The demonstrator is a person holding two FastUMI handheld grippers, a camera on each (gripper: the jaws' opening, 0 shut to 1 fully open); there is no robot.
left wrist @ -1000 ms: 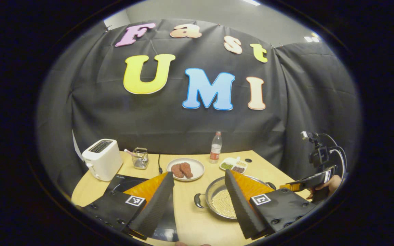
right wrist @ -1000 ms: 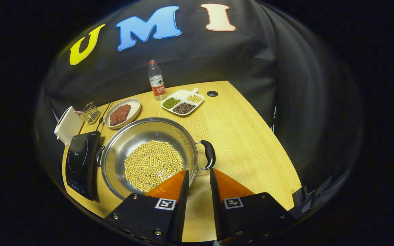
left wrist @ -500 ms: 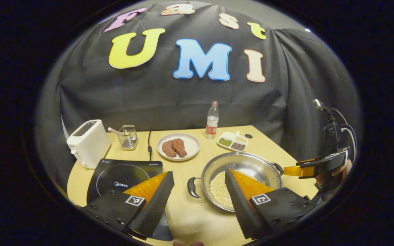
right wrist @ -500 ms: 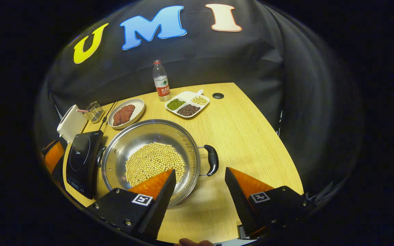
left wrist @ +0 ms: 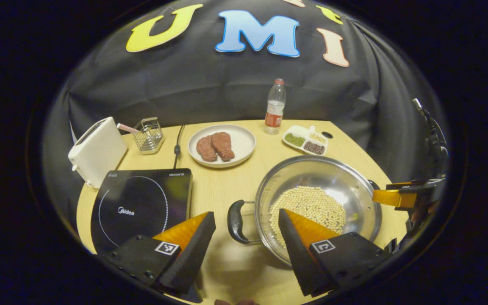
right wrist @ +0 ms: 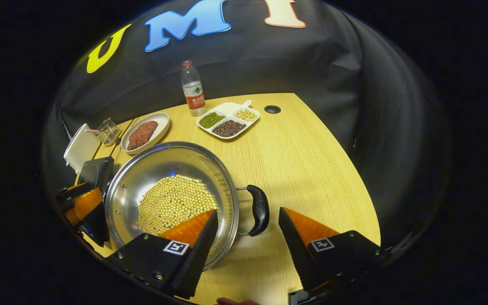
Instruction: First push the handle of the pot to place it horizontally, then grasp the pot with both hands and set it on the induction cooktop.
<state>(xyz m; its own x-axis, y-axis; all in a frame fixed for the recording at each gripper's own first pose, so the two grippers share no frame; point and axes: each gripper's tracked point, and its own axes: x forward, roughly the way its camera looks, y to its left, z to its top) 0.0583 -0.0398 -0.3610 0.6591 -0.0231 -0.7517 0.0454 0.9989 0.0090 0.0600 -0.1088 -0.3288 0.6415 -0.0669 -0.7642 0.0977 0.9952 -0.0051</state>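
I saw the pot (left wrist: 318, 203) sitting on the wooden table (left wrist: 227, 182) in the lower right of the left gripper view, a wide steel pan with a layer of pale beans (left wrist: 309, 207) over its bottom. Its near black handle (left wrist: 235, 221) stuck out toward the lower centre of that frame, just above the gap between my left gripper's (left wrist: 247, 243) fingers. Those jaws stood spread wide and held nothing, one finger low over the table beside the cooktop's near corner, the other overlapping the pot's rim in the picture.

In the right gripper view the pot (right wrist: 172, 195) lay left of centre, and its other handle (right wrist: 259, 209) sat right in the gap of my right gripper (right wrist: 248, 239). That gripper was also released, with nothing between its fingers; I could not tell whether either finger touched the pot. The left gripper (right wrist: 84, 205) appeared at the far left edge of this view, beside the pot's far rim, and the right gripper (left wrist: 400, 197) appeared at the right edge of the left gripper view.

The induction cooktop (left wrist: 140, 205) lay flat on the table at the left of the left gripper view, apart from the pot with bare wood between them. Behind it stood a white toaster (left wrist: 96, 150) and a wire basket (left wrist: 148, 135). Toward the upper centre were a plate of meat (left wrist: 222, 145), a water bottle (left wrist: 275, 106) and a divided dish (left wrist: 306, 141) of beans.
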